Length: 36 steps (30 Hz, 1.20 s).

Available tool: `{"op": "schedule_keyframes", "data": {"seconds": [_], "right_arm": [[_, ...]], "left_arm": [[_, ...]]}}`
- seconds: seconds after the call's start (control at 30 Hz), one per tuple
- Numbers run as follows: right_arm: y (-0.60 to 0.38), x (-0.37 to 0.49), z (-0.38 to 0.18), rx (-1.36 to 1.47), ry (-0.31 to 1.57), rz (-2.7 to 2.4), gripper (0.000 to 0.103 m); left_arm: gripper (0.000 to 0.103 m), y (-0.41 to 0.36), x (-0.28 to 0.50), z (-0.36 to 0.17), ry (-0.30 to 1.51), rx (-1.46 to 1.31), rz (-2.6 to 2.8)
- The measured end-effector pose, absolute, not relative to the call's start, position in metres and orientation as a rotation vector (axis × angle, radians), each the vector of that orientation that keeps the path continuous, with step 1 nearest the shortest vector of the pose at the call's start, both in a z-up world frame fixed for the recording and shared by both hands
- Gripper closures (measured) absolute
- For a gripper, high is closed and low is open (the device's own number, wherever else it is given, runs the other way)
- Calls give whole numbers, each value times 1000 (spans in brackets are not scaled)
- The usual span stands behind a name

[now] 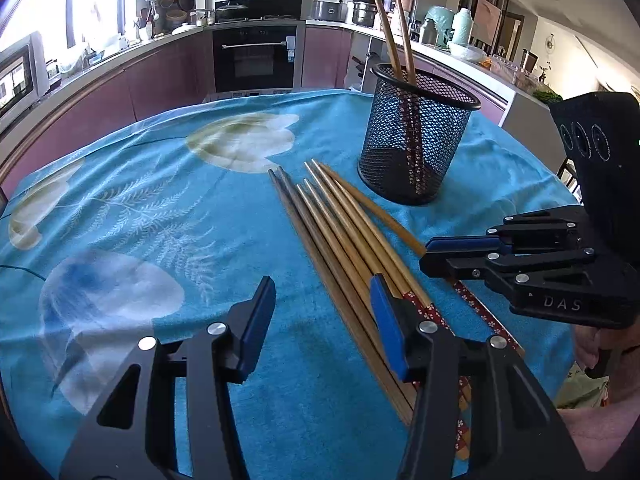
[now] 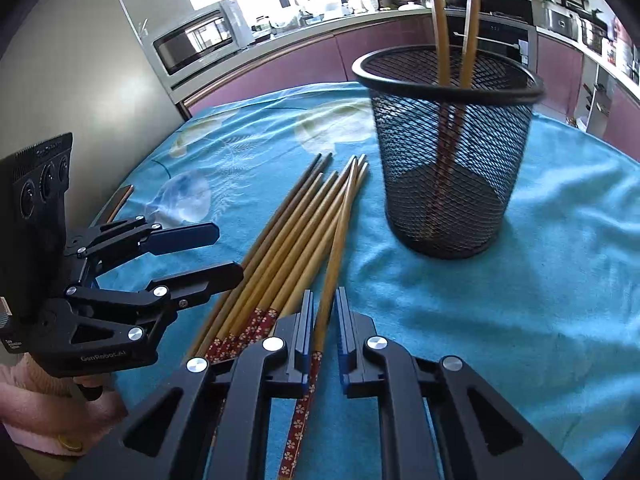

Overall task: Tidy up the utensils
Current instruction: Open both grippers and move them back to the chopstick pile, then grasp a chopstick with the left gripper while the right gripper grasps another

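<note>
My right claw [image 2: 323,316] is down on the blue cloth [image 2: 520,300], its jaws drawn in on a single bamboo chopstick [image 2: 336,256]. The stick runs straight up between the pads from six o'clock towards twelve, its red flowered end trailing under my wrist at six, its tip crossing the others near the middle of the right wrist view. Jaws clenched, grasping that one stick.

At ten o'clock of that claw lies the bundle of chopsticks [image 2: 276,256], fanned flat on the cloth, tips pointing to one o'clock. The black mesh holder [image 2: 448,160] stands upright at one o'clock, well apart from my pads, with two chopsticks [image 2: 440,20] leaning inside it.

My left claw [image 1: 322,312] hangs released, pads standing wide. In the left wrist view its right pad [image 1: 386,320] sits over the bundle [image 1: 336,232]; the left pad [image 1: 260,312] is over bare cloth. Nothing is gripped there. The holder [image 1: 416,136] is at one o'clock from it.
</note>
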State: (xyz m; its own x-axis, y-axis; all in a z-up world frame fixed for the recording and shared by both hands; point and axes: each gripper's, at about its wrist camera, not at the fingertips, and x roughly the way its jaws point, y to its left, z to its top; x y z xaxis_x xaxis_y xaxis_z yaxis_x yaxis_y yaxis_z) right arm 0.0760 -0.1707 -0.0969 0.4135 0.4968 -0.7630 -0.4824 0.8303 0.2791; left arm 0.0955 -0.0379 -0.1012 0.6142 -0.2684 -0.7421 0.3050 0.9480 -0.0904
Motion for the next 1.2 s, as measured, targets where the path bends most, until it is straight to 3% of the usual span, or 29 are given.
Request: {"op": "schedule_keyframes", "data": {"seconds": [0.43, 0.67, 0.77, 0.87, 0.93, 1.2], "right_arm": [[-161, 81, -98, -12, 954, 593, 93], [-149, 83, -97, -96, 928, 549, 91], [-143, 85, -98, -126, 917, 541, 88], [-142, 89, -99, -123, 915, 535, 87], [-144, 90, -99, -109, 915, 530, 92], [-161, 86, -94, -11, 896, 535, 97]], "left_arm": [[70, -29, 109, -110, 896, 27, -330], [63, -32, 114, -110, 911, 73, -311], [69, -33, 122, -111, 917, 73, -308], [81, -34, 127, -112, 924, 59, -304], [90, -34, 129, -112, 929, 34, -312], [95, -30, 120, -108, 898, -15, -288]]}}
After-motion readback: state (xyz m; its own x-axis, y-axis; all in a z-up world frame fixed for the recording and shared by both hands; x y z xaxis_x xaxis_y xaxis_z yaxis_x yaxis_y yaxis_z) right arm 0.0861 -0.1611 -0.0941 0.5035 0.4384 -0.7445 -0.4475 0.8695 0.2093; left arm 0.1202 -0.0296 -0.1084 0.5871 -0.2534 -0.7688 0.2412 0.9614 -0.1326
